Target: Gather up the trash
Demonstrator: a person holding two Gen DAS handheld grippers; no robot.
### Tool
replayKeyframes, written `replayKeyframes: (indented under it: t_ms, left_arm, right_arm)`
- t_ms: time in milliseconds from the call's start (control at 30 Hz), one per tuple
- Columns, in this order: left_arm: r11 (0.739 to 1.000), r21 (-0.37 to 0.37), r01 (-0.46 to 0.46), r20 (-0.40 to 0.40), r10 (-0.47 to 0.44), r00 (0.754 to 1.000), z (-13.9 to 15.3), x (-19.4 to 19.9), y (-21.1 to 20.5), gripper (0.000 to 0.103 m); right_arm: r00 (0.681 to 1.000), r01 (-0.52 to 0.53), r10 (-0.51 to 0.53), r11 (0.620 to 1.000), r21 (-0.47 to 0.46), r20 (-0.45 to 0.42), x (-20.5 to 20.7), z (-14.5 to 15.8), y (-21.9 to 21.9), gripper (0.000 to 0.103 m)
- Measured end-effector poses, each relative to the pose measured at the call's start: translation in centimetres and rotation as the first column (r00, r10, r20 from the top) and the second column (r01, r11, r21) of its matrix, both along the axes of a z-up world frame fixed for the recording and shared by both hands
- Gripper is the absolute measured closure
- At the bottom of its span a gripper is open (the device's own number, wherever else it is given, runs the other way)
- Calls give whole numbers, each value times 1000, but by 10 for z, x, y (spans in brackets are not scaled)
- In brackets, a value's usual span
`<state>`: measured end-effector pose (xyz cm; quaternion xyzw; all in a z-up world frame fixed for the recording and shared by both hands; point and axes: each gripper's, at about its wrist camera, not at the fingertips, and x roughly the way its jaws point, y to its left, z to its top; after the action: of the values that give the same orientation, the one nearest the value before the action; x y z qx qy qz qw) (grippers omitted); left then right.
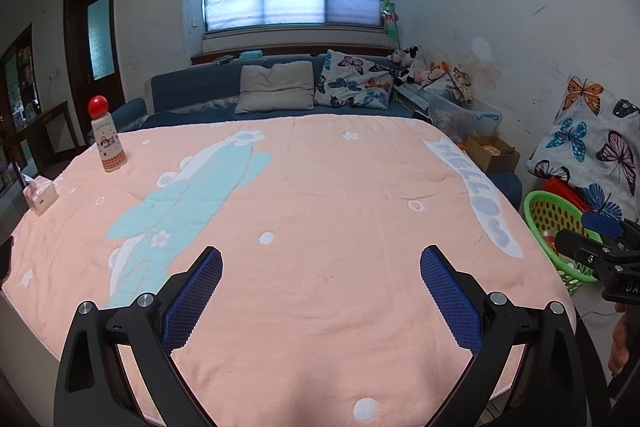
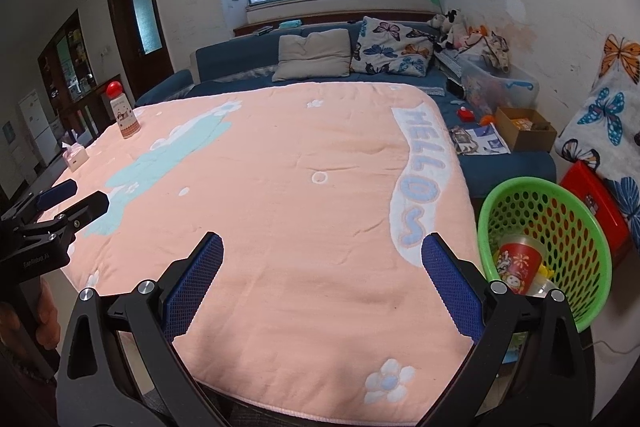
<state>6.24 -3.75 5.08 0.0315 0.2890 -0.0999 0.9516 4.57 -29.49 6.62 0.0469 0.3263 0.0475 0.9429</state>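
A green plastic basket [image 2: 568, 211] stands off the table's right edge; inside it lie a red printed cup [image 2: 518, 261] and some yellow and clear scraps. The same basket [image 1: 548, 215] shows at the right of the left wrist view. My left gripper [image 1: 320, 259] hovers open over the pink tablecloth [image 1: 320, 187], nothing between its fingers. My right gripper [image 2: 322, 247] is open too, above the cloth's near right part, left of the basket. Each gripper also appears in the other's view: the right gripper [image 1: 588, 231] and the left gripper [image 2: 72, 197].
A bottle with a red round cap [image 1: 107, 141] and a pink tissue box [image 1: 40, 195] stand at the table's far left. Behind are a blue sofa [image 1: 188, 91] with cushions, a cardboard box [image 2: 524, 129], a clear storage bin [image 2: 496, 83] and a red box [image 2: 592, 199].
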Motion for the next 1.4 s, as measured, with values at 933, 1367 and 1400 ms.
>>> replayKeyframes:
  t_ms: [933, 1367, 1400]
  left_arm:
    - [998, 10, -62, 8, 62, 998, 3, -5, 11, 7]
    - [997, 8, -80, 1, 80, 997, 2, -3, 15, 7]
    - [997, 8, -81, 1, 81, 997, 2, -3, 15, 7]
  right_arm:
    - [999, -39, 39, 999, -3, 16, 4, 0, 14, 5]
    - [999, -49, 49, 999, -5, 17, 5, 0, 18, 5]
    - [999, -50, 50, 999, -3, 17, 5, -1, 18, 5]
